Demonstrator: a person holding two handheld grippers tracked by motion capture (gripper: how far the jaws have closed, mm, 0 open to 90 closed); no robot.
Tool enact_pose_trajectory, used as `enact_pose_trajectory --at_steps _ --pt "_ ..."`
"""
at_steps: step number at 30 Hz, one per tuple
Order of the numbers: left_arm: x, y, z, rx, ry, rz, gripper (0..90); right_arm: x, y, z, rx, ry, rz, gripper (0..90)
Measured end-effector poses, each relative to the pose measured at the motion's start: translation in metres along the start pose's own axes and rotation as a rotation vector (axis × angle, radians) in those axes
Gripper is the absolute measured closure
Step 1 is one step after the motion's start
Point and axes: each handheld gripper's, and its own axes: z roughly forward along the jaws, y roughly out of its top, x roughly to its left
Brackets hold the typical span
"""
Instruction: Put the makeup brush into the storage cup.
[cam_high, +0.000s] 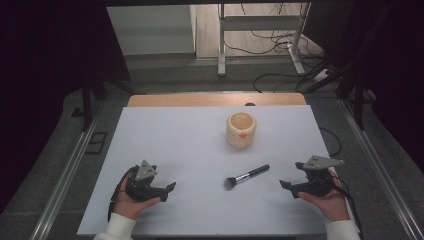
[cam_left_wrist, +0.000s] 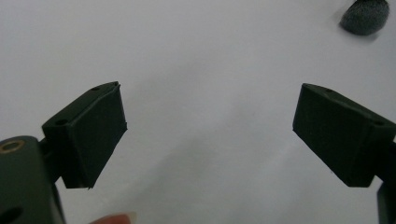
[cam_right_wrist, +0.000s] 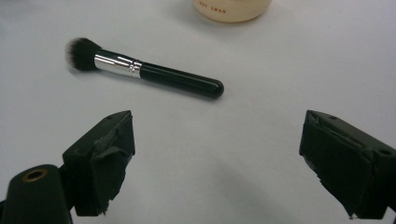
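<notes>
High view: brush (cam_high: 247, 176) lies flat mid-frame, handle toward right gripper (cam_high: 286, 184); easy pick. Both jaws released, left gripper (cam_high: 171, 186) idle.

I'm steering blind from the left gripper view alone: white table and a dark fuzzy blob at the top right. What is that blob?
Observer: The bristle end of a makeup brush lying flat on the table.
Operator: Is the other hand-held gripper on it?
Observer: No. The right hand-held gripper is open, short of the black handle.
Operator: Anything else out there?
Observer: A cream cup stands upright beyond the brush.
</notes>
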Motion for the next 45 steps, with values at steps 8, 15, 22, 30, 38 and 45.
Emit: enact_pose_trajectory --at_steps 8,15,22,30,38,45 --pt "0.002 0.0 -0.002 -0.002 -0.002 0.001 10.2 0.004 0.01 -0.001 0.02 -0.004 -0.067 12.9" --pt "0.002 0.002 -0.001 -0.005 -0.016 0.001 10.2 0.009 0.022 -0.004 0.018 0.011 -0.115 13.0" --pt "0.001 0.003 -0.001 0.007 -0.013 0.007 10.4 0.013 0.039 -0.001 -0.001 0.03 -0.167 14.5" --pt "0.001 0.004 -0.002 0.005 -0.008 0.011 11.0 0.018 0.05 0.007 0.02 0.058 -0.201 15.9" --pt "0.0 0.005 -0.002 0.01 -0.011 0.02 11.2 0.025 0.056 0.011 0.046 0.119 -0.23 16.2" --pt "-0.001 0.005 -0.001 0.021 -0.005 0.026 11.3 0.027 0.064 0.015 0.062 0.123 -0.268 16.0"
